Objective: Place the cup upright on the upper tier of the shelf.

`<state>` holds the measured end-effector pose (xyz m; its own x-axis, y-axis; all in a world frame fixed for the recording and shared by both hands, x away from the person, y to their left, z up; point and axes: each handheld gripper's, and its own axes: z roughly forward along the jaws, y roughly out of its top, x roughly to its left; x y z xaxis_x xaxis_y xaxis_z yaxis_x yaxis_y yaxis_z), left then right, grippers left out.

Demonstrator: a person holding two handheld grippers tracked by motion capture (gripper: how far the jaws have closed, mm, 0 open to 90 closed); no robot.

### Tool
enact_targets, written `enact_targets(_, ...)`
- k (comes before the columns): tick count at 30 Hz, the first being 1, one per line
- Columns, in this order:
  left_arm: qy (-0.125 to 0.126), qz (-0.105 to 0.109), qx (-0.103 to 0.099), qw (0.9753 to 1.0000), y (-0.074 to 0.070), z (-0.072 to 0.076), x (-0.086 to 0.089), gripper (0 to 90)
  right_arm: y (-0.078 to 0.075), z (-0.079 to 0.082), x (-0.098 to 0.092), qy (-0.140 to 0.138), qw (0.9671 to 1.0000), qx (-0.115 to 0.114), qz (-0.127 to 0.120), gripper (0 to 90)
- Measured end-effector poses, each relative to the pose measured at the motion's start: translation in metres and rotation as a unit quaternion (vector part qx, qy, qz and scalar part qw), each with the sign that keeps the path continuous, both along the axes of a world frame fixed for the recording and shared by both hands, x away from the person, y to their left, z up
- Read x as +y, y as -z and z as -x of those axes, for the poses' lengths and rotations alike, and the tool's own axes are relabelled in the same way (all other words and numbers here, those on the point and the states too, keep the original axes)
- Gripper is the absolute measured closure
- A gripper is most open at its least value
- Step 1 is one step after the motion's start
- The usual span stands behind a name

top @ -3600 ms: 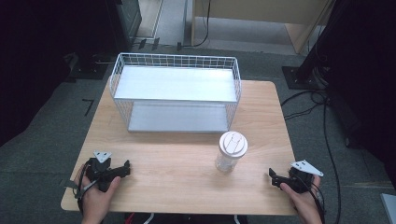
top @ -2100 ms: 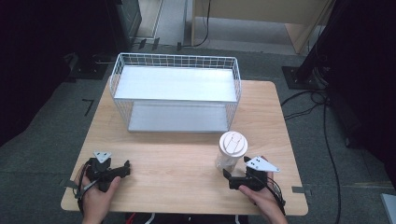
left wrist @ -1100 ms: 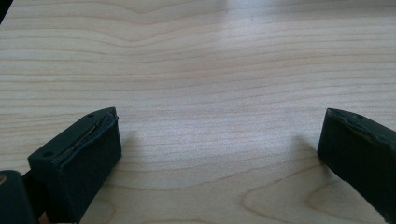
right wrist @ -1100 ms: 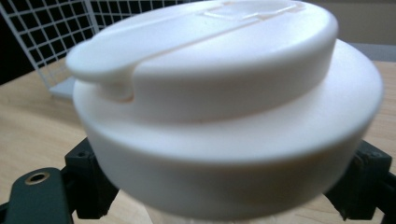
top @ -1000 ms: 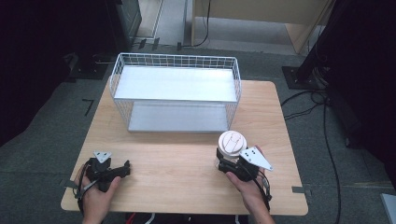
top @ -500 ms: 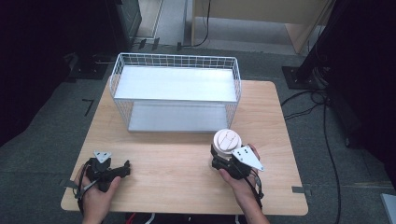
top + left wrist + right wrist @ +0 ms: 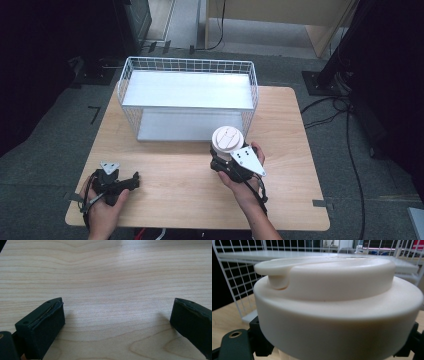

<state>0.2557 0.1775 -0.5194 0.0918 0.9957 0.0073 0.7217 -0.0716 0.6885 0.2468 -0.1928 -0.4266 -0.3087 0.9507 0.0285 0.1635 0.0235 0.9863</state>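
While my right gripper (image 7: 223, 161) has its jaws round the lidded cup (image 7: 227, 140) near the middle of the counter (image 7: 295, 150), just in front of the wire rack (image 7: 187, 100), the hold looks to sit close under the lid, so a hard squeeze could pop the lid or crush the wall; a tilt could tip the cup out. From the high view my left gripper (image 7: 131, 181) rests idle at the near left corner, well apart.

In the left gripper view its jaws stand wide apart over bare wood (image 7: 110, 285); nothing lies between them.

In the right gripper view the cup's white lid (image 7: 337, 297) looms close, my jaws flanking it below; the rack's mesh (image 7: 234, 277) stands right behind, so a careless forward push would knock the cup against it.
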Motion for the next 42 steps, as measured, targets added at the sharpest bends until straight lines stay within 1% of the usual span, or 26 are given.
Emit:
enact_targets(3, 0.000, -0.001, 0.000, 1.0000, 0.000, 0.000, 0.000, 0.0, -0.008, -0.003, 0.002, 0.002, 1.0000, -0.008, -0.004, 15.3)
enact_targets(6, 0.001, -0.001, 0.001, 1.0000, 0.000, 0.000, 0.000, 0.0, -0.024, -0.008, 0.005, 0.008, 0.9995, -0.028, -0.013, 15.3)
enact_targets(8, 0.001, -0.001, 0.001, 1.0000, 0.000, 0.000, 0.000, 0.0, -0.032, -0.011, 0.005, 0.011, 0.9991, -0.040, -0.013, 15.3)
enact_targets(9, 0.001, -0.001, 0.001, 1.0000, 0.000, 0.000, 0.000, 0.0, -0.032, -0.011, 0.005, 0.011, 0.9991, -0.040, -0.013, 15.3)
enact_targets(10, 0.001, -0.001, 0.001, 1.0000, 0.000, 0.000, 0.000, 0.0, -0.039, -0.013, 0.006, 0.013, 0.9984, -0.052, -0.016, 15.3)
enact_targets(12, 0.001, -0.001, 0.001, 1.0000, 0.000, 0.000, 0.000, 0.0, -0.046, -0.016, 0.005, 0.017, 0.9974, -0.068, -0.019, 15.3)
enact_targets(13, 0.001, -0.001, 0.001, 1.0000, 0.000, 0.000, 0.000, 0.0, -0.046, -0.016, 0.005, 0.017, 0.9974, -0.068, -0.019, 15.3)
enact_targets(17, 0.001, 0.000, 0.001, 1.0000, 0.000, 0.000, 0.000, 0.0, -0.058, -0.021, 0.005, 0.025, 0.9951, -0.093, -0.021, 15.3)
enact_targets(18, 0.001, 0.000, 0.001, 1.0000, 0.000, 0.000, 0.000, 0.0, -0.064, -0.023, 0.005, 0.030, 0.9940, -0.103, -0.022, 15.3)
enact_targets(19, 0.001, -0.001, 0.001, 1.0000, 0.000, 0.000, 0.000, 0.0, -0.064, -0.023, 0.005, 0.030, 0.9940, -0.103, -0.022, 15.3)
enact_targets(20, 0.001, 0.000, 0.001, 1.0000, 0.000, 0.000, 0.000, 0.0, -0.070, -0.025, 0.005, 0.033, 0.9931, -0.111, -0.020, 15.3)
enact_targets(21, 0.001, 0.000, 0.001, 1.0000, 0.000, 0.000, 0.000, 0.0, -0.070, -0.025, 0.005, 0.033, 0.9931, -0.111, -0.020, 15.3)
enact_targets(24, 0.001, -0.001, 0.001, 1.0000, 0.000, 0.000, 0.000, 0.0, -0.081, -0.031, 0.006, 0.038, 0.9914, -0.124, -0.019, 15.2)
enact_targets(25, 0.001, 0.000, 0.001, 1.0000, 0.000, 0.000, 0.000, 0.0, -0.081, -0.031, 0.006, 0.038, 0.9914, -0.124, -0.019, 15.2)
enact_targets(26, 0.001, -0.001, 0.001, 1.0000, 0.000, 0.000, 0.000, 0.0, -0.087, -0.035, 0.008, 0.041, 0.9907, -0.129, -0.013, 15.3)
enact_targets(29, 0.001, -0.001, 0.001, 1.0000, 0.000, 0.000, 0.000, 0.0, -0.098, -0.041, 0.010, 0.041, 0.9899, -0.135, -0.013, 15.3)
enact_targets(30, 0.001, -0.001, 0.001, 1.0000, 0.000, 0.000, 0.000, 0.0, -0.098, -0.041, 0.010, 0.041, 0.9899, -0.135, -0.013, 15.3)
enact_targets(32, 0.001, -0.001, 0.001, 1.0000, 0.000, 0.000, 0.000, 0.0, -0.106, -0.045, 0.013, 0.041, 0.9895, -0.138, -0.011, 15.3)
enact_targets(33, 0.001, -0.001, 0.001, 1.0000, 0.000, 0.000, 0.000, 0.0, -0.113, -0.049, 0.015, 0.040, 0.9885, -0.145, -0.009, 15.3)
enact_targets(37, 0.001, -0.001, 0.001, 1.0000, 0.000, 0.000, 0.000, 0.0, -0.123, -0.056, 0.019, 0.040, 0.9881, -0.148, -0.014, 15.3)
enact_targets(38, 0.001, 0.000, 0.001, 1.0000, 0.000, 0.000, 0.000, 0.0, -0.129, -0.062, 0.021, 0.037, 0.9882, -0.148, -0.014, 15.3)
enact_targets(40, 0.001, 0.000, 0.001, 1.0000, 0.000, 0.000, 0.000, 0.0, -0.131, -0.064, 0.022, 0.037, 0.9883, -0.147, -0.014, 15.3)
enact_targets(42, 0.001, 0.001, 0.000, 1.0000, 0.000, 0.000, 0.001, 0.0, -0.134, -0.070, 0.025, 0.038, 0.9886, -0.146, -0.010, 15.2)
